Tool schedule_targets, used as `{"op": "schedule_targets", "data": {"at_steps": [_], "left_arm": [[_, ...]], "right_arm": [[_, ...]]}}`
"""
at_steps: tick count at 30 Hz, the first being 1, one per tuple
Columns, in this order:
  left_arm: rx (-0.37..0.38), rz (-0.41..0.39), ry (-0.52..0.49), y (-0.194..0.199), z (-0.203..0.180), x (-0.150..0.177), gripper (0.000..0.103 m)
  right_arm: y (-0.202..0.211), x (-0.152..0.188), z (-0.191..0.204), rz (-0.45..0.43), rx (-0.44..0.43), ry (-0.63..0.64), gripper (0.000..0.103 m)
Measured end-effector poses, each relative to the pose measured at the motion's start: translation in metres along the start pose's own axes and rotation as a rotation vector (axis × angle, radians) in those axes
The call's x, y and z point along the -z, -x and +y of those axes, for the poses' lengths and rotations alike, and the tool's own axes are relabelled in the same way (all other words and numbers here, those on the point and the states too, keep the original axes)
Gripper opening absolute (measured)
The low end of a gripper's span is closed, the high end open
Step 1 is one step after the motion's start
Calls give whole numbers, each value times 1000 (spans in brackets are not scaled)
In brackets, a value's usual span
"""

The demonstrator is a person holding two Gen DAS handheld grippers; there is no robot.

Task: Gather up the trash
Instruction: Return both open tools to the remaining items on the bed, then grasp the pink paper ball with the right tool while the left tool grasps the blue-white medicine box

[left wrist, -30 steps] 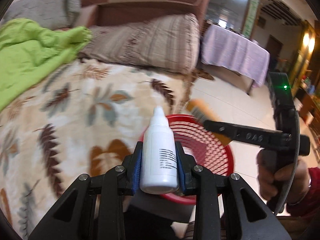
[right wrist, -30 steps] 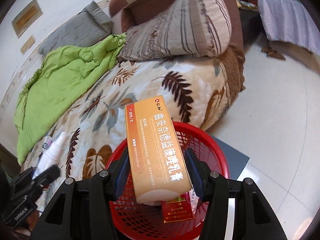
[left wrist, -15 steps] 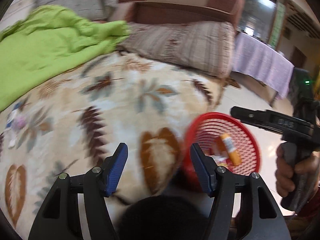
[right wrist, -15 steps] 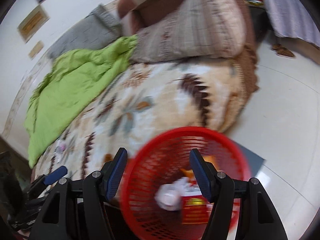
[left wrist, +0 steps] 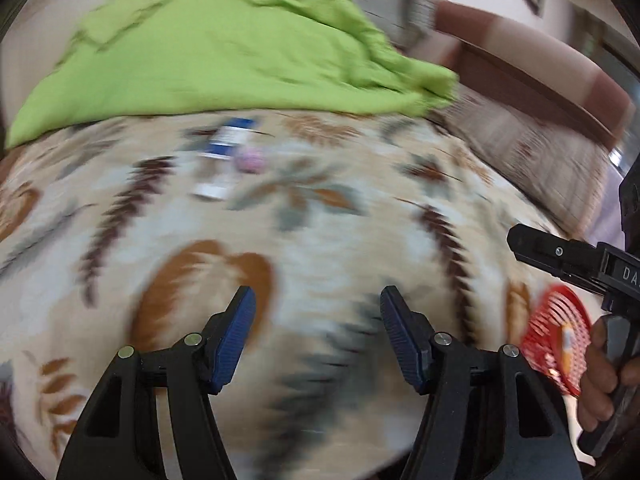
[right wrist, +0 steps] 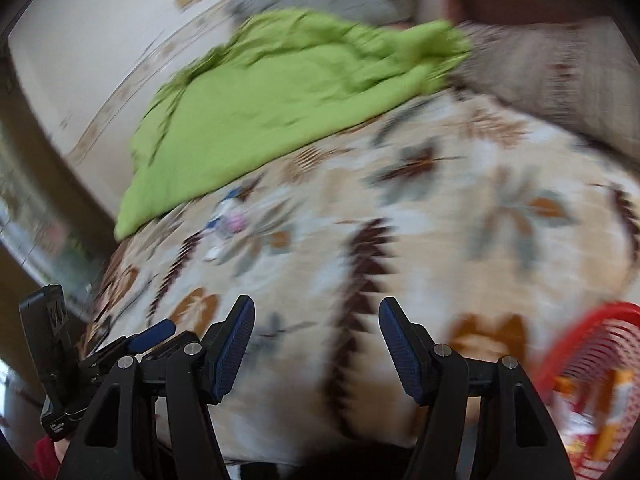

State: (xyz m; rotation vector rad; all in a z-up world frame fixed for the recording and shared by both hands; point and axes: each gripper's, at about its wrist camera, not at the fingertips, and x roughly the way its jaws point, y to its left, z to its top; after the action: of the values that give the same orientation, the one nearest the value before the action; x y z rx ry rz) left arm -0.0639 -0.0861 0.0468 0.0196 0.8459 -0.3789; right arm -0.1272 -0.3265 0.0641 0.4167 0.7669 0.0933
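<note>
My left gripper (left wrist: 318, 320) is open and empty over the leaf-patterned bedspread (left wrist: 320, 240). My right gripper (right wrist: 316, 332) is open and empty too, over the same bedspread (right wrist: 440, 220). Far ahead on the bed lie a blue-and-white tube or box (left wrist: 224, 156) and a small pink crumpled ball (left wrist: 250, 159); they also show in the right wrist view, the tube (right wrist: 218, 232) and the ball (right wrist: 236, 222). The red trash basket (left wrist: 556, 340) is at the right edge, with orange and white trash inside (right wrist: 600, 412). Both views are motion-blurred.
A crumpled green blanket (left wrist: 224, 48) covers the far part of the bed. Striped pillows (right wrist: 560, 76) and a brown headboard (left wrist: 540, 64) are at the far right. The other gripper shows at the right (left wrist: 580, 260) and at the lower left (right wrist: 80, 360).
Both grippers let go of their items, the white bottle and the orange box, into the red basket. Both then swung left, away from the basket toward the trash on the bed.
</note>
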Motion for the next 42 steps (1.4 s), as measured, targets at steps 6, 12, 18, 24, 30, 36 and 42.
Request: {"op": "schedule_targets", "data": {"at_steps": [6,12,18,24,30,36,42], "left_arm": [[-232,-92,66,-16,67,15,63],[-322,-87,96,-33,91,15,63],[-321,-37,103,-45,96,13,63],[-317,-29,93,-49,93,12,63],[-302,-28,99,-51,96,11,63],[-295,-33,98,-49,95,10,63],[-223,-46,117,-48,95,-11,63]], "right_arm": [[-84,-27,50,122,-116,-12,57],[-171,-62,88,179,-79,10,57],[-235,-91,101,217,-20,3,54],[-285,-102,106,246,38,-20,51],[-299,-97,125,244,35,56,28],[-257,-81,130,187,6,114,26],[-174,-52,110,112,-54,132,26]]}}
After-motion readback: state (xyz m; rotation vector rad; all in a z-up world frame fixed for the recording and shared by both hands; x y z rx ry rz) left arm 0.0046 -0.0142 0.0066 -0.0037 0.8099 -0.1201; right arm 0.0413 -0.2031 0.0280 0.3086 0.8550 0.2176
